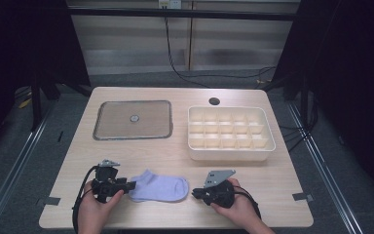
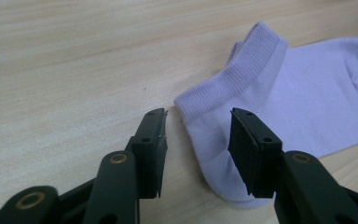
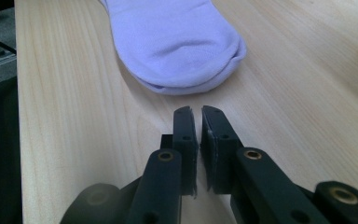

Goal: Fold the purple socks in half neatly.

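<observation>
Two hands are seen at the near table edge in the high view, each wrapped round a gripper. Left gripper (image 1: 130, 185) is laid low at the cuff end of a lilac sock (image 1: 159, 188); its jaws are held partly apart, and in the left gripper view (image 2: 198, 144) the corner of the ribbed cuff (image 2: 242, 70) is framed in the gap between them. The pads are not pressed on the fabric; nothing is gripped.

Right gripper (image 1: 196, 194) is pointed at the toe end of the sock, just short of it. Its jaws are drawn nearly together in the right gripper view (image 3: 196, 119), with only a thin slit left and nothing between them; the rounded toe (image 3: 186, 56) is seen a little ahead on bare wood.

Sock noted flat on the wooden table (image 1: 253, 180), between the two grippers, near the front edge. Farther back, a cream divided tray (image 1: 231, 155) is set to the right, and a flat grey square lid (image 1: 132, 120) to the left, well apart from the sock.
</observation>
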Motion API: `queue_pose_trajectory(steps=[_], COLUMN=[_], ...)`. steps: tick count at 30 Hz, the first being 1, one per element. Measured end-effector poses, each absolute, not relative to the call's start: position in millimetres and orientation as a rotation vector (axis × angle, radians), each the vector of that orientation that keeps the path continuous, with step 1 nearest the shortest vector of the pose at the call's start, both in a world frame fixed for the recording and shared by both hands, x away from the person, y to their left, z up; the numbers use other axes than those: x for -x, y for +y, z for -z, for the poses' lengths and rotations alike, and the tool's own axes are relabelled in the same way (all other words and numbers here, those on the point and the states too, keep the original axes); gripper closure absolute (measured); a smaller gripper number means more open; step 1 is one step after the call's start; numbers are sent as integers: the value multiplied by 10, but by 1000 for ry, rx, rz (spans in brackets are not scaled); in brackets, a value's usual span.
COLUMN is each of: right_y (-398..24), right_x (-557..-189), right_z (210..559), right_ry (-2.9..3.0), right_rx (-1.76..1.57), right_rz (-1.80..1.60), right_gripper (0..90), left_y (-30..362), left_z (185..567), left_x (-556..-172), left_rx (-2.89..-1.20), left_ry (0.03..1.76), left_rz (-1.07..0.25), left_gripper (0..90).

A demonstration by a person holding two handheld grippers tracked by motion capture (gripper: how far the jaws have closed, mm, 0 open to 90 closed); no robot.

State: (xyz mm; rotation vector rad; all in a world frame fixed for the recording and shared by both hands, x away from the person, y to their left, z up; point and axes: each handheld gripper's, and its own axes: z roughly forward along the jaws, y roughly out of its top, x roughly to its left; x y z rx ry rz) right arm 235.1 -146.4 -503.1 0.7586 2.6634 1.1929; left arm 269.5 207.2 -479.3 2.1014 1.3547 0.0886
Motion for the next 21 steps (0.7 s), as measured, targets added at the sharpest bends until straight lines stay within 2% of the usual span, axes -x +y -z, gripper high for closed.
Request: queue_pose_trajectory(steps=[11,12,13,14,17,21], right_y=[-1453,-1451,-1451,-1449,-1445,-1440], right_x=[-2352,-2353,-2353,-2355,-2360,-2367], right_z=[5036,5037,5037,5039,5037,5043], right_ry=[2660,2657,2657,2654,2656,2662], right_rx=[-768,-768,-768,-766,-775,-789], right_rz=[-1200,-1202,-1202,-1203,-1199,-1219], right_gripper=[830,832,832,834,866,900], left_y=[2040,2036,2033,2029,2025,2012], left_z=[4819,4820,4826,4831,4844,4844], left_x=[-2725,-2726,-2730,-2732,-2737,-2736], left_rx=[-2105,-2108,-2111,-2109,-2101,-2095], left_ry=[1389,1393,1388,1385,1388,1396], left_rz=[-15,-15,-7,1,10,7], left_gripper=[692,764,764,800,854,865])
